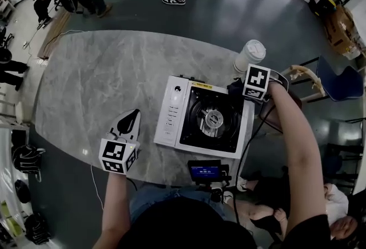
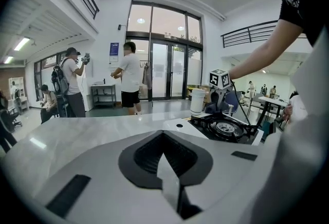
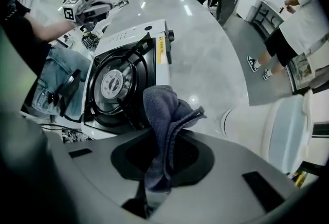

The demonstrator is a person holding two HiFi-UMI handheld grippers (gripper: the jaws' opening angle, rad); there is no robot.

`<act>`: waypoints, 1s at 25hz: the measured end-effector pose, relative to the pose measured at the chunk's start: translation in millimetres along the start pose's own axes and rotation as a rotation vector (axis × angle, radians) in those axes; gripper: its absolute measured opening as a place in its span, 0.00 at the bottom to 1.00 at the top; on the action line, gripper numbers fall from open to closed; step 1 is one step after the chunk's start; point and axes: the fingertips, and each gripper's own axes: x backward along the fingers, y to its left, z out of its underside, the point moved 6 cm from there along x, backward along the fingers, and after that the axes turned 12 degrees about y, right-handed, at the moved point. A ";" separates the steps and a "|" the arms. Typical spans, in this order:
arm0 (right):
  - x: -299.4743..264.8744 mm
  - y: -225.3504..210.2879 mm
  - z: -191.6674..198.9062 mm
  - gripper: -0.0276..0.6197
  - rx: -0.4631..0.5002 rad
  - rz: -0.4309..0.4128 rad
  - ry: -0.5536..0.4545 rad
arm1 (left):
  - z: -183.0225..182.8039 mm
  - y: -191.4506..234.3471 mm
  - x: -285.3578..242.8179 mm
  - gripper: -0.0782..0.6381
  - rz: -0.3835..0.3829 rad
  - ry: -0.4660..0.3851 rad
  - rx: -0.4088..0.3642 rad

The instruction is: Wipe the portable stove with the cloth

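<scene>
The portable stove [image 1: 171, 111] lies on the grey marble table [image 1: 97, 76], its white control panel on the left and its black burner [image 1: 213, 119] on the right. My right gripper [image 1: 239, 88] hovers at the stove's far right corner, shut on a dark blue-grey cloth [image 3: 163, 115] that bunches up out of the jaws above the stove [image 3: 121, 76]. My left gripper [image 1: 130, 119] rests low over the table left of the stove, shut with nothing in it. From the left gripper [image 2: 167, 171], the stove [image 2: 222, 128] shows ahead to the right.
A white lidded cup [image 1: 250, 55] stands just behind the stove's far right corner, close to the right gripper. A small device with a lit screen [image 1: 205, 171] sits at the table's near edge. People stand beyond the far side. A blue chair [image 1: 343, 79] is at the right.
</scene>
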 end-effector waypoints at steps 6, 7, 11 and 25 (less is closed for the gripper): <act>9.5 4.5 -42.0 0.16 0.045 -0.026 -0.002 | 1.5 13.4 10.2 0.12 -0.032 -0.019 0.022; 10.2 5.0 -47.1 0.16 0.059 -0.024 0.013 | 2.3 15.2 11.7 0.12 -0.037 -0.022 0.027; 17.3 7.8 -72.3 0.16 0.079 -0.054 -0.012 | 8.2 22.7 17.2 0.12 -0.053 -0.028 0.049; 38.3 7.8 -152.1 0.16 0.047 0.066 0.004 | 29.5 42.9 36.7 0.12 -0.087 -0.043 0.115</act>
